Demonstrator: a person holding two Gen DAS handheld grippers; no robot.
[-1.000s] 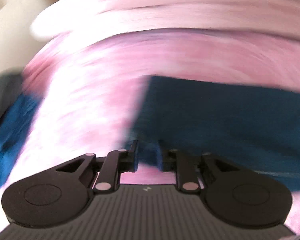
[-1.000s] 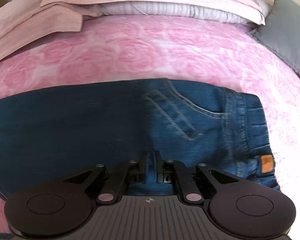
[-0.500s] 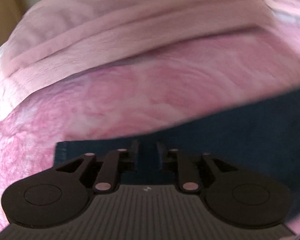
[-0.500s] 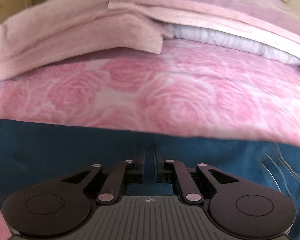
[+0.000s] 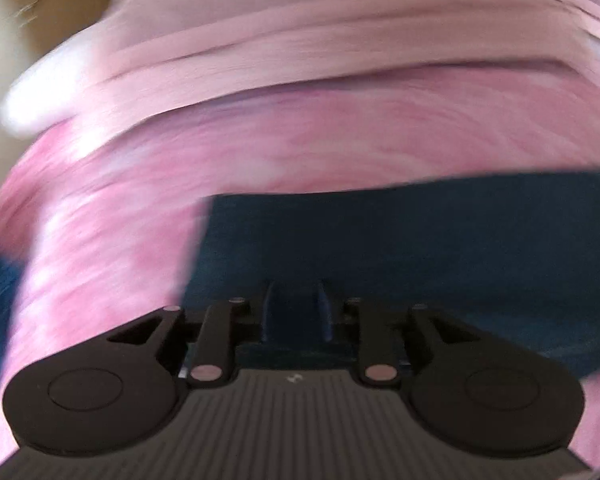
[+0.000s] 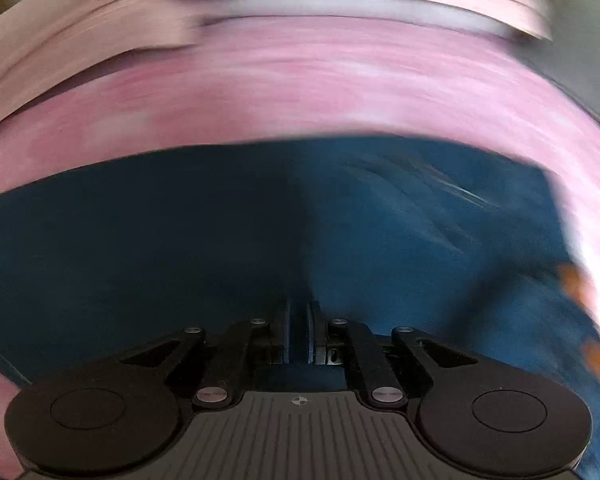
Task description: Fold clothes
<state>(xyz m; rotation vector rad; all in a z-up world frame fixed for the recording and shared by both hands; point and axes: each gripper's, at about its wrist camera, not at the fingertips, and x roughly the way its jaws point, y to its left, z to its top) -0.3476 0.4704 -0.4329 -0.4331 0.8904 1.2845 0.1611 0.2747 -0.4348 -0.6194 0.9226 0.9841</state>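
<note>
Denim is pinched tight between the right fingers (image 6: 299,330), while the left fingers (image 5: 296,314), just closing, are seen around the jeans (image 6: 220,240) near the leg end. The jeans are spread on the pink bed (image 5: 300,140). Both edges should be carried over level together. An orange waistband patch (image 6: 572,280) is blurred, unreadable.

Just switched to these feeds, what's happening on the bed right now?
A person with a gripper in each hand is folding a pair of blue jeans spread on a bed with a pink rose-print cover. The right gripper is shut on the denim near the middle of the jeans. The left gripper is at the leg end with denim between its jaws, which have just been closing. Both views are motion-blurred.
</note>
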